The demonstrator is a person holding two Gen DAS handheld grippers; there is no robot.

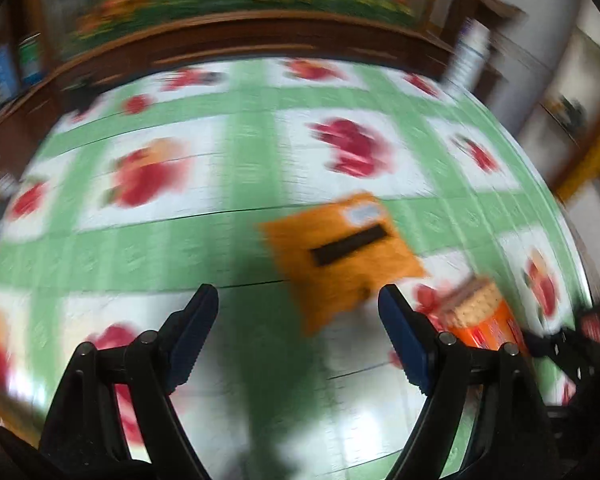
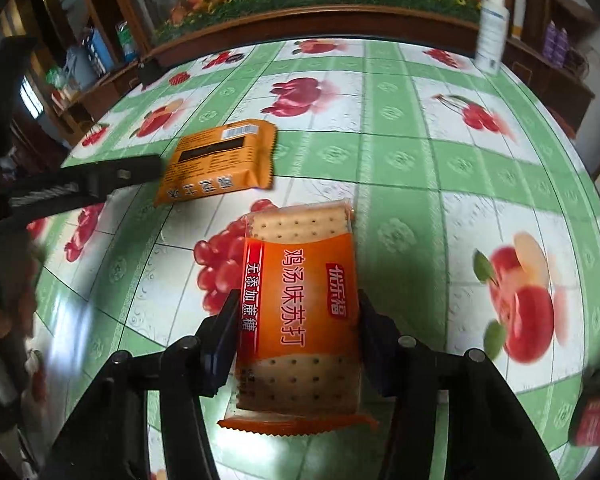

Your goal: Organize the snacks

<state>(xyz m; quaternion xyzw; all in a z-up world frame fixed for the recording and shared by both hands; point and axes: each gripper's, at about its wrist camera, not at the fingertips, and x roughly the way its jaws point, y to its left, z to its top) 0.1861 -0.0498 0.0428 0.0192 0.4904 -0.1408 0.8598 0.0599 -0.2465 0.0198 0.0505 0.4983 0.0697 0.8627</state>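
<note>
Gripping the cracker pack [image 2: 300, 304] with my right gripper [image 2: 298, 300], fingers [image 2: 222, 340] pressing on both long sides of the orange wrapper, its near end sitting low between them and its far clear end showing crackers. The pack is lying lengthwise away from me over the worktop [image 2: 440, 152], which is wearing a green-and-white fruit-print cover.

My left gripper [image 1: 298, 296] is hanging open with nothing between the fingers [image 1: 192, 328]; that view is blurring heavily. The orange snack packet [image 1: 340, 256] is lying flat on the worktop [image 1: 180, 232] just beyond the left fingertips, back side up with a dark bar and barcode showing. In the right wrist view the same packet [image 2: 220, 160] is sitting far-left of the cracker pack, apart from it, with one left finger [image 2: 80, 184] reaching in beside it.

A white bottle [image 2: 492, 28] is standing at the far right edge.
</note>
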